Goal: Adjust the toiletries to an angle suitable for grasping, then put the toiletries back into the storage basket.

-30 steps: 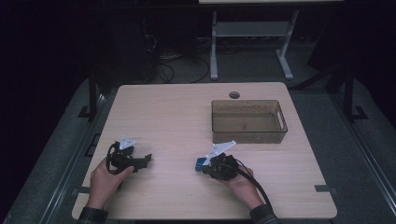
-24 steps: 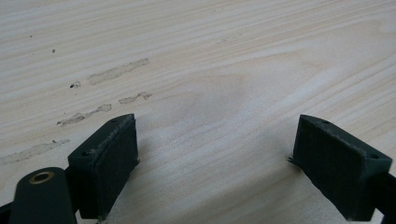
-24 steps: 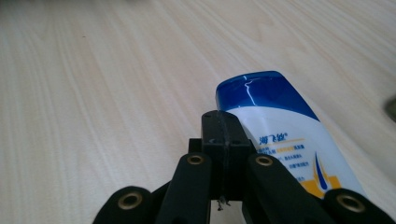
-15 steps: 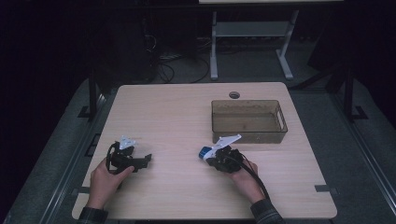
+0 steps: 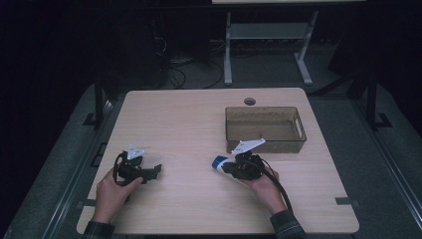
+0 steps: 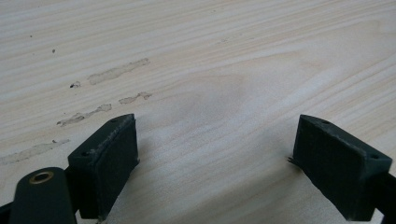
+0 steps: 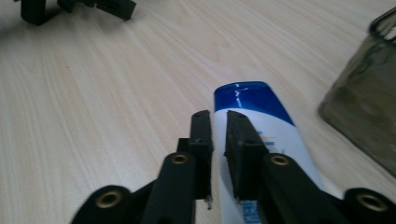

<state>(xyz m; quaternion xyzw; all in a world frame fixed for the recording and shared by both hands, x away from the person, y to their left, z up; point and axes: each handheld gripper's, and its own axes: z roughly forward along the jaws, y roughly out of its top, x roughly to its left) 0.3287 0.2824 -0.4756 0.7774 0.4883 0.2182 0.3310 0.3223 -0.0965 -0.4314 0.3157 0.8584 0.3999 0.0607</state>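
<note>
High view: The left tongs [image 5: 157, 170] lie low on the near left of the table [image 5: 189, 119], with a hand around them. I think they are parked there to keep out of the way. The right tongs [image 5: 230, 168] are at the near middle and point left. A white tube [image 5: 218, 162] with a blue end sticks out from their tip and lies flat on the table. A brown see-through bin [image 5: 263, 110] stands just beyond, to the far right. I think the tube is meant to go in that bin, so the right hand works close to it.

Left gripper view: The left tongs [image 6: 212, 135] are wide open. Nothing is between the jaws, just bare table [image 6: 210, 56] under them.

Right gripper view: The right tongs [image 7: 218, 114] are almost closed, with just a thin gap. The jaws have just been opening a little, and nothing is between them. The tube [image 7: 261, 100] lies beside and partly under the right jaw, touching it, with its blue end pointing away. So the tongs do not pinch it. The bin [image 7: 369, 102] is near, at the right edge. The left tongs [image 7: 107, 7] show far off at the top left.
</note>
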